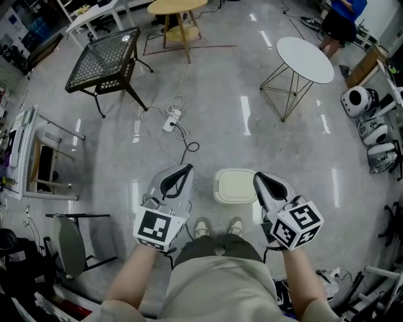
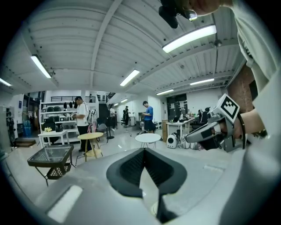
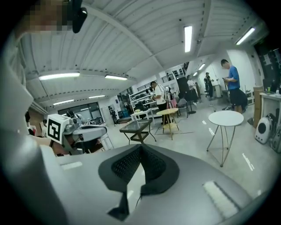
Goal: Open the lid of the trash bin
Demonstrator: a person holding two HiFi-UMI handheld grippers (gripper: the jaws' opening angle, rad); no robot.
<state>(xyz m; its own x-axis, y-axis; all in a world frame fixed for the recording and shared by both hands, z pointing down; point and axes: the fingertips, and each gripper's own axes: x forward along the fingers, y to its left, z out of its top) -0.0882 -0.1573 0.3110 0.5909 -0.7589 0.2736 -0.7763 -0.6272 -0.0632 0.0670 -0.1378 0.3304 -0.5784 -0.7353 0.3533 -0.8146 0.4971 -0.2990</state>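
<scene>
A white trash bin (image 1: 234, 186) with a rounded square lid stands on the floor just ahead of the person's shoes; its lid lies flat and closed. My left gripper (image 1: 185, 169) hovers to the bin's left, jaws shut on nothing. My right gripper (image 1: 257, 178) hangs over the bin's right edge, also shut and empty. Both point forward into the room rather than down, so neither gripper view shows the bin. In the left gripper view the left gripper (image 2: 144, 150) has its tips meeting, and the right gripper (image 2: 206, 134) shows at the right. The right gripper view shows the right gripper (image 3: 140, 147) with tips together.
A power strip with cables (image 1: 171, 119) lies on the floor ahead of the bin. A black mesh table (image 1: 104, 60) stands far left, a white round table (image 1: 305, 58) far right, a wooden stool (image 1: 176, 7) at the back. White machines (image 1: 360, 100) line the right wall.
</scene>
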